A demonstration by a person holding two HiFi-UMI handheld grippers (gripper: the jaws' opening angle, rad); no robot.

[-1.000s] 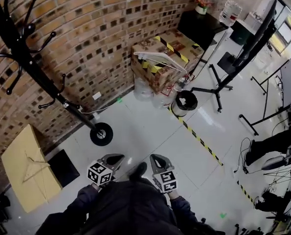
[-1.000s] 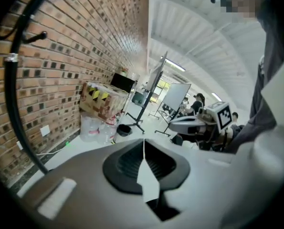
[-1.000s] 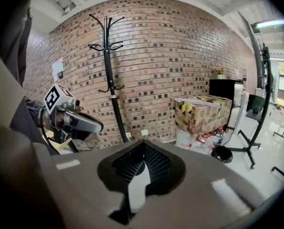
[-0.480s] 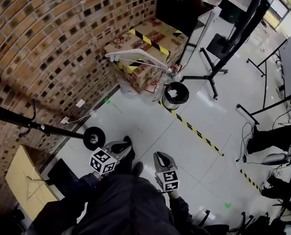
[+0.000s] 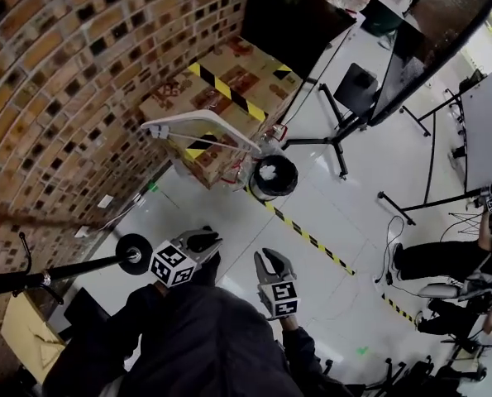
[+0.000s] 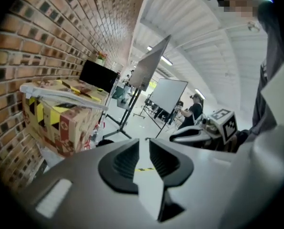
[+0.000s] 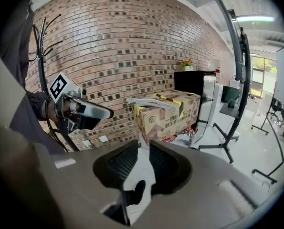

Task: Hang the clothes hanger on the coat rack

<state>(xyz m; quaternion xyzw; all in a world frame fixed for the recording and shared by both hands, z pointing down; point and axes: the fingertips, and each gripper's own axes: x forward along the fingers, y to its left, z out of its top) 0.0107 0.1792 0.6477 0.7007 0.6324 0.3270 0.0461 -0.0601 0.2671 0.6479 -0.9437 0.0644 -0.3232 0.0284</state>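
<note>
White hanger [image 5: 217, 131] lies crosswise on the cardboard box [image 5: 229, 77], straight ahead of the nearer left gripper [image 5: 203, 240], whose jaws are apart and empty. The right gripper [image 5: 268, 261] has just been opening its jaws, with nothing between them.

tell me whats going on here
A person holds a left hand-held gripper and a right hand-held gripper. Both are empty with jaws apart, and the right one's jaws have just been opening. The white plastic clothes hanger lies on the brown cardboard box with yellow-and-black tape by the brick wall, not yet picked up. The black metal coat rack stands at the person's left.
</note>
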